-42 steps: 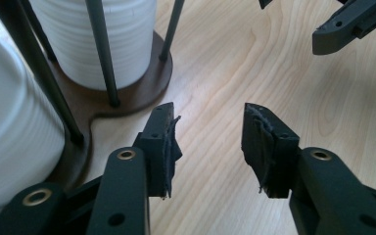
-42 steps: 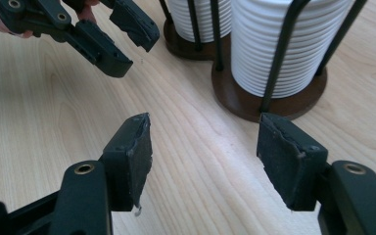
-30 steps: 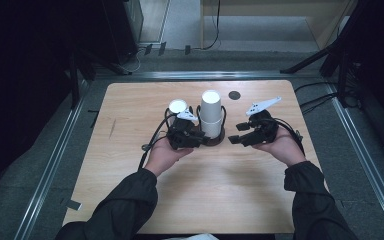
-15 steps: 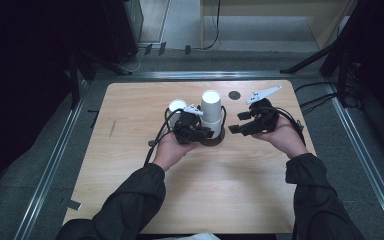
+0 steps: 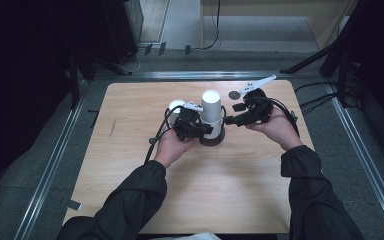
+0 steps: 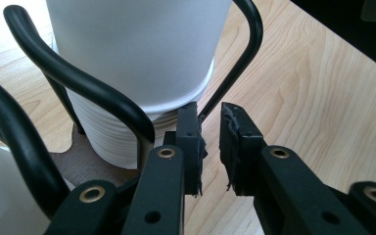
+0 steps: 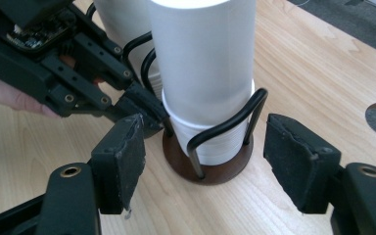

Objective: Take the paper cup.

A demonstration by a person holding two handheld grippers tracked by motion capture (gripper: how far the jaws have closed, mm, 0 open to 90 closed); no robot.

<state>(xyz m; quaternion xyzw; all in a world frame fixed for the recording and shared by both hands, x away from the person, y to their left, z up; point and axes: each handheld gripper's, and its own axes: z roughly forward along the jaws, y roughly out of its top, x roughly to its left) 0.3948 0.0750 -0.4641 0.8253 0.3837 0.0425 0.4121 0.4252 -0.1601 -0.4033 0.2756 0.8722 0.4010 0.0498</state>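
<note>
A tall stack of white paper cups (image 5: 211,102) (image 7: 205,63) stands in a black wire holder on a round brown base (image 5: 214,141) (image 7: 225,171) at mid table. My left gripper (image 5: 209,131) (image 6: 210,147) lies low at the holder's left, its jaws just closed to a narrow slit. Its tips (image 7: 144,112) pinch the holder's wire upright (image 6: 225,73). My right gripper (image 5: 228,120) (image 7: 205,156) hovers to the right of the stack. Its jaws have just been opening, and they stand wide with nothing pressed between the pads (image 7: 122,156).
A second white cup (image 5: 176,105) stands behind my left hand. A dark round disc (image 5: 234,94) lies on the wooden table (image 5: 130,165) behind the right gripper. Metal rails run along the table's left and right sides.
The left gripper has closed in on the holder's base. The right hand has lifted and drawn back to the right, its jaws spreading wider.
</note>
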